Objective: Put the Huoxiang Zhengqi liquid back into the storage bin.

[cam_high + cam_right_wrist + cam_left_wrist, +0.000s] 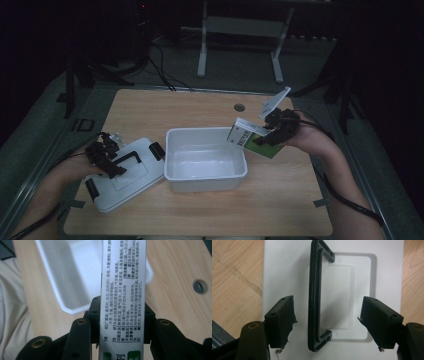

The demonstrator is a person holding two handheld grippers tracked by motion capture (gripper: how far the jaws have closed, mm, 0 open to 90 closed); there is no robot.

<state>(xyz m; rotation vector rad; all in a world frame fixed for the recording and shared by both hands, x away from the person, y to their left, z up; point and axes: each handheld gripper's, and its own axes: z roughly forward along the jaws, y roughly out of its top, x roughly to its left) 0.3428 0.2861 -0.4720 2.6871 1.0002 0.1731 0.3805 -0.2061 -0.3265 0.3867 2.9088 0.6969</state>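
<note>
A white plastic tub (206, 177) stands open at the table's middle. Its white lid (131, 175) lies flat to the left, with a black handle (315, 297) running along its top. My left gripper (111, 161) hovers over the lid, open, its jaws on either side of the handle without touching it. My right gripper (272, 134) is raised beside the tub's far right corner, shut on a white and green box (252, 138) printed with small text (123, 290). The box tilts out over the tub's (62, 277) rim.
A round cable hole (239, 107) (199, 286) sits in the wooden tabletop (200, 107) behind the tub. A metal stand (240, 35) and cables (160, 65) lie on the floor beyond the table. A person's forearms enter from both lower corners.
</note>
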